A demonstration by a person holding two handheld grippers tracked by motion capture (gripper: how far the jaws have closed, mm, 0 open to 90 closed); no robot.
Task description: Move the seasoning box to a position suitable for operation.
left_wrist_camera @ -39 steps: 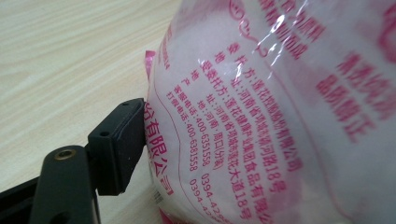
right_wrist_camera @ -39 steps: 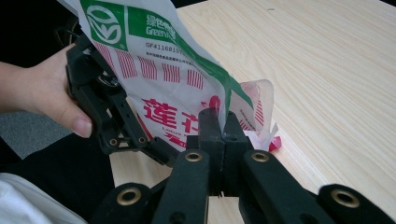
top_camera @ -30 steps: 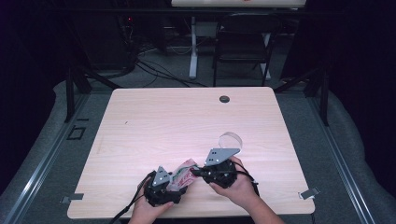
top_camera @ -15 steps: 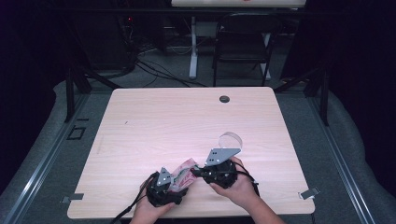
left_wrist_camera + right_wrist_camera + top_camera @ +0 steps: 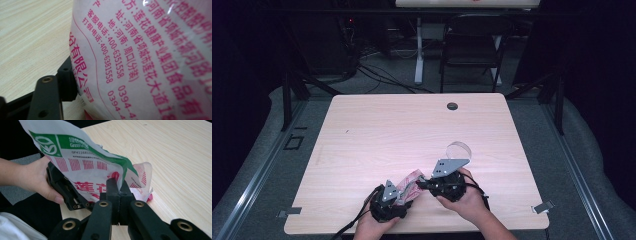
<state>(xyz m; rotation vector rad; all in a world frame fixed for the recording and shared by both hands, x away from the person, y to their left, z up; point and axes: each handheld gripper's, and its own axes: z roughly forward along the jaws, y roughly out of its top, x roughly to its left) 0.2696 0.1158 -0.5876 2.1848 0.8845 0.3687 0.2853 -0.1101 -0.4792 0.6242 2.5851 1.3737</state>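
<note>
A white plastic bag (image 5: 408, 184) with pink print and a green band is held up between both grippers near the table's front edge. My right gripper (image 5: 118, 186) has its jaws pressed together, pinching the bag's (image 5: 87, 165) lower edge. My left gripper (image 5: 396, 196) grips the bag from the other side. In the left gripper view the bag (image 5: 150, 62) presses against one black finger (image 5: 65, 82) and hides the other. The right gripper view shows a hand holding the left gripper (image 5: 66, 191) under the bag. In the high view the right gripper (image 5: 423, 183) meets the bag from the right.
A clear ring-shaped object (image 5: 459, 149) lies on the wooden table (image 5: 412, 130) just beyond the right gripper. A round cable hole (image 5: 452, 106) sits near the far edge. A dark chair (image 5: 472, 50) and cables stand behind the table.
</note>
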